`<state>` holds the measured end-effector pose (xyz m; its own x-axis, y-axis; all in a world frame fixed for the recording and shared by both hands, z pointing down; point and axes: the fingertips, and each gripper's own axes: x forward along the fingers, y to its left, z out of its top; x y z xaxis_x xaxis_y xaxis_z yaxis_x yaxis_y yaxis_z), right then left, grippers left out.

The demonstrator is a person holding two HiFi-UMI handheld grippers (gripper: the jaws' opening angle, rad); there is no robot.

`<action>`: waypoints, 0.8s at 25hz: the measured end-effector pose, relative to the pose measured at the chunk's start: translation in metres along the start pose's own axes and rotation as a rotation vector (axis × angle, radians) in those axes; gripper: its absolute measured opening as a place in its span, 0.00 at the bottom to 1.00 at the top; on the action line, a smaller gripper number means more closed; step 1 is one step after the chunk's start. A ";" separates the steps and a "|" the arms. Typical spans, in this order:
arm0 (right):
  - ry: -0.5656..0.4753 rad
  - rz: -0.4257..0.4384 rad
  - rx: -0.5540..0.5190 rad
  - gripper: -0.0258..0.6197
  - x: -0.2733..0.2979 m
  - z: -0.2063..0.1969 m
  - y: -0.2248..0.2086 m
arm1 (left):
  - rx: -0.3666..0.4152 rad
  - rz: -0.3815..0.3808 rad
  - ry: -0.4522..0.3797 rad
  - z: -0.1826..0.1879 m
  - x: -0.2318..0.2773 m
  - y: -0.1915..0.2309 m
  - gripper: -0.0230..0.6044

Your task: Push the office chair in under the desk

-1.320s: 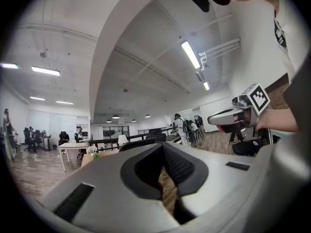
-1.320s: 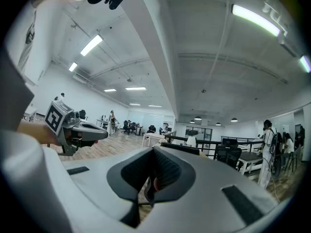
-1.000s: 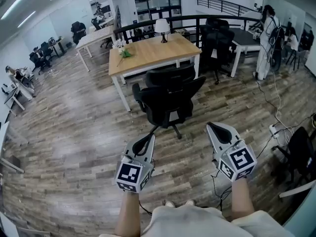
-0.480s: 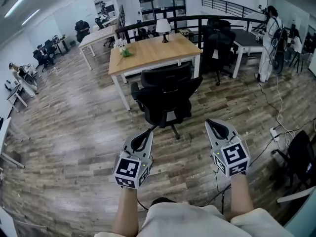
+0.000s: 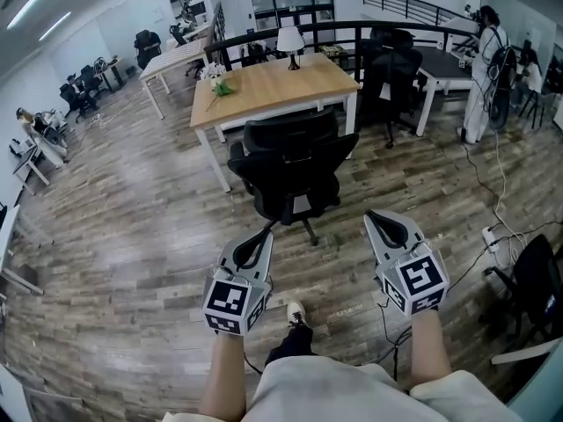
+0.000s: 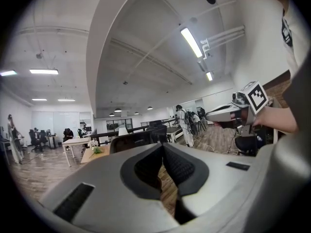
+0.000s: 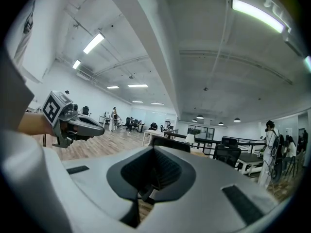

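Note:
A black office chair (image 5: 295,170) stands on the wood floor, pulled out from the near side of a wooden desk (image 5: 273,86) with white legs, its back toward me. My left gripper (image 5: 263,239) and right gripper (image 5: 379,221) are held side by side short of the chair, apart from it, both shut and empty. In the left gripper view the shut jaws (image 6: 163,148) point at the chair's back (image 6: 130,141) and the desk (image 6: 91,154). The right gripper view shows its shut jaws (image 7: 154,153) below the chair's top edge (image 7: 171,144).
A lamp (image 5: 290,40) and a small plant (image 5: 218,87) sit on the desk. More black chairs (image 5: 387,69) stand at a dark table to the right, near a standing person (image 5: 484,69). Cables and a power strip (image 5: 486,233) lie on the floor at right beside another chair (image 5: 537,271).
I have stepped closer to the chair; a shoe now shows on the floor between the grippers. Both grippers stay shut and level.

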<state>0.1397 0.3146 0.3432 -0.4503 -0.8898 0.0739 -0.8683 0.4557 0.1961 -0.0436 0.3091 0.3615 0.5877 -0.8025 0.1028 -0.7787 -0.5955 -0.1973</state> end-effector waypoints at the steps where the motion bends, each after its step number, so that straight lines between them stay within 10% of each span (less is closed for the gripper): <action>1: 0.001 0.002 0.002 0.08 0.003 -0.001 -0.002 | 0.001 -0.002 0.002 -0.002 0.004 0.001 0.06; 20: 0.030 -0.004 -0.064 0.08 0.142 0.007 -0.066 | -0.047 -0.017 -0.008 -0.007 0.132 0.108 0.06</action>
<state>0.1317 0.1588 0.3342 -0.4395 -0.8924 0.1018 -0.8545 0.4504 0.2588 -0.0522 0.1383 0.3609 0.6025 -0.7921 0.0977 -0.7781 -0.6102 -0.1492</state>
